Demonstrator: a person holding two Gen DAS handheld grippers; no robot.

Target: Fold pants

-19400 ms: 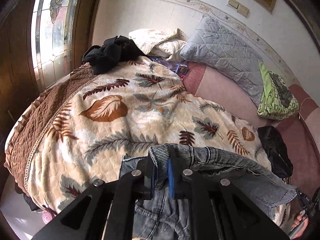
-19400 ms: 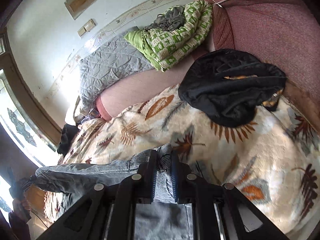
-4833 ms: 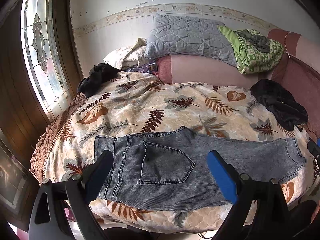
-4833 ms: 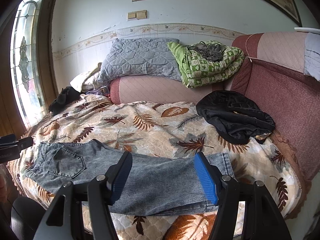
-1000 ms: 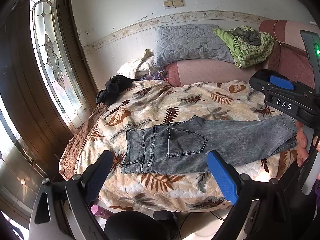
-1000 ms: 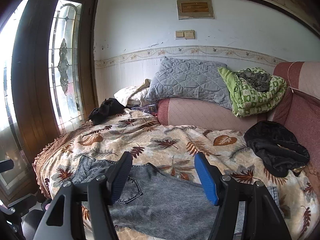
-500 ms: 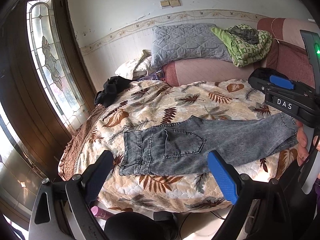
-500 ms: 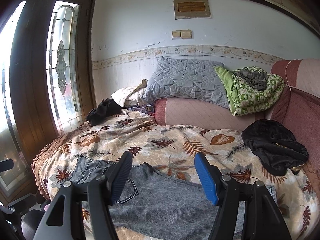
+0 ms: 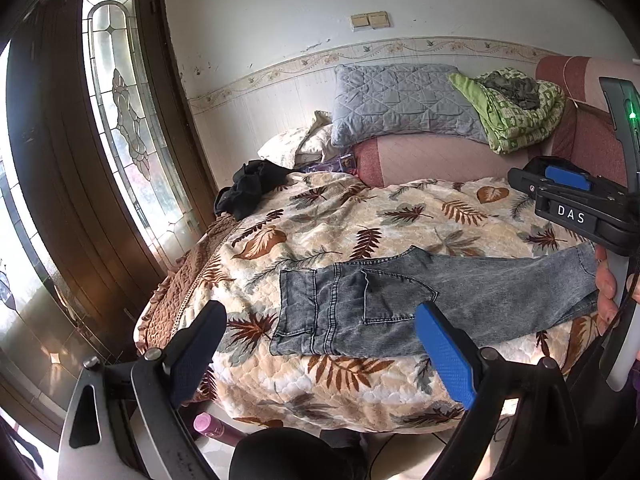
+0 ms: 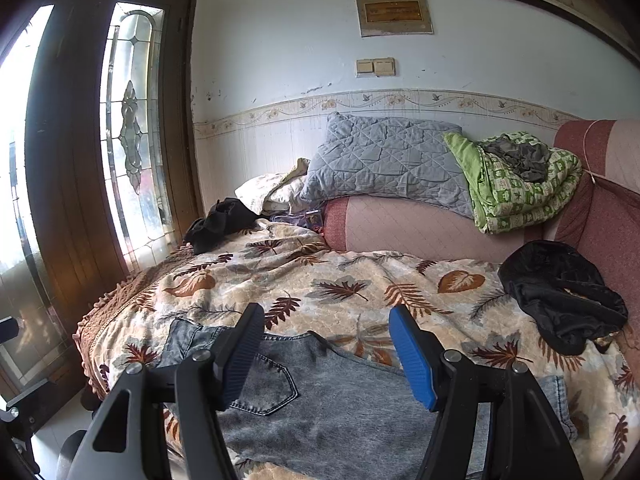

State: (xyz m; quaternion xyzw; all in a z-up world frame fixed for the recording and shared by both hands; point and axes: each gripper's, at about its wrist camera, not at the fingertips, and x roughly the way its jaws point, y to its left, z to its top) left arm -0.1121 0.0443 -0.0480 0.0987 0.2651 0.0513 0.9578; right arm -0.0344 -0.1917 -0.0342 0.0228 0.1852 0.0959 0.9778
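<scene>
Grey-blue jeans lie flat along the near edge of the leaf-print bedspread, folded lengthwise with one leg on the other, waistband to the left and hems to the right. My left gripper hangs open in front of the bed, short of the waistband, with nothing between its blue pads. In the right wrist view my right gripper stands open above the jeans near the back pocket, holding nothing. The right gripper's body shows at the left wrist view's right edge, with a hand on its handle.
A black garment lies at the bed's right, another black bundle at the far left. A grey pillow and green blanket rest on the pink headboard. A glass-panelled door stands left. A pink bottle lies on the floor.
The left gripper has drawn back and up a little from the bed, so the jeans look smaller and shifted. The right gripper has stayed put. Both remain open.
</scene>
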